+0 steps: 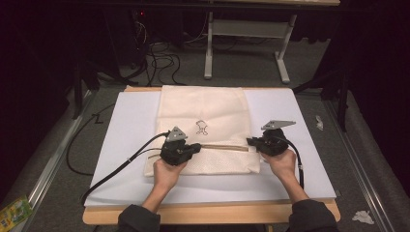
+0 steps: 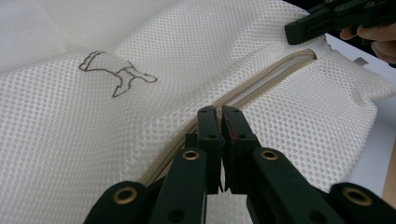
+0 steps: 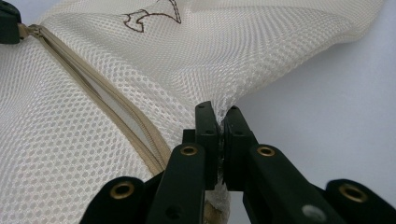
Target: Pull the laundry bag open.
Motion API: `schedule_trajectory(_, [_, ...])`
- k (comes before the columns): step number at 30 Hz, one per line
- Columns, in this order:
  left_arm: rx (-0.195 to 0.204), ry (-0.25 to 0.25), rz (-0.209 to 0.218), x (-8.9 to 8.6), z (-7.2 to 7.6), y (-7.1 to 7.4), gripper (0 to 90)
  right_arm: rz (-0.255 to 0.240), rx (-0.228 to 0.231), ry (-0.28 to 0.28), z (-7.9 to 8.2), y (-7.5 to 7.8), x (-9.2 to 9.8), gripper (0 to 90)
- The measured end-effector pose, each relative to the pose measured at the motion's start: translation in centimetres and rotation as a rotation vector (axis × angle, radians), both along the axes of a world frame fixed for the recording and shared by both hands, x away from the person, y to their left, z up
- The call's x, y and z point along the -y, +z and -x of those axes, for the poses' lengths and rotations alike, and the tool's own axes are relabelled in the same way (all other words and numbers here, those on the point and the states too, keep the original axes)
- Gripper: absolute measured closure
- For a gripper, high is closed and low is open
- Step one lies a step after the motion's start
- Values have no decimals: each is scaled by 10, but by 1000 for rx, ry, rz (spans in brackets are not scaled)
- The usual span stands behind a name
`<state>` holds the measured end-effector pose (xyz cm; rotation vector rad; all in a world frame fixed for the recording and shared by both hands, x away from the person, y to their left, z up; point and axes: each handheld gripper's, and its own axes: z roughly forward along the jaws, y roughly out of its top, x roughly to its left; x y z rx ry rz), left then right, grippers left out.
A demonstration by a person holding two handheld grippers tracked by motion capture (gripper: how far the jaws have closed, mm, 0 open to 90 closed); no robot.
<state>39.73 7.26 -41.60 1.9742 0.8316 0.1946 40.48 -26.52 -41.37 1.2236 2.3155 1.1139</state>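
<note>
Dim room — grey carpet floor (image 1: 241,67)
White sheet (image 1: 300,145) covers the wooden table (image 1: 217,215); grey desk frame (image 1: 246,38) behind, cables (image 1: 159,60) trailing.

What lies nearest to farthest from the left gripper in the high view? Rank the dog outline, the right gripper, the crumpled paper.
1. dog outline, printed on the bag.
2. right gripper, bag's right edge.
3. crumpled paper, floor, far right.
</note>
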Motion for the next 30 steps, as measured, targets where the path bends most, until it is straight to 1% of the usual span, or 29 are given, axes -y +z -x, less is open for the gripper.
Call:
schedule_trajectory(1, [-4,4,8,-1,0,0,874,3,-1,-1,0,0,0,887])
schedule_trajectory(5, [3,6,4,-4,0,2,874,-1,0,-1,0,0,0,887])
schedule_trajectory(7, [5,14,12,-6,-1,3,874,1,-1,-6,0,0,0,887])
schedule_trajectory(17, [11,34,18,-17,-1,6,874,5,-3,-13,0,0,2,887])
schedule_trajectory(19, [9,39,26,-19,-1,7,874,8,-4,-13,0,0,2,887])
schedule_trajectory(25, [21,50,21,-23,-1,10,874,11,4,-10,0,-2,3,887])
schedule_trajectory(30, [14,58,27,-26,-1,10,874,14,-6,-13,0,-3,3,887])
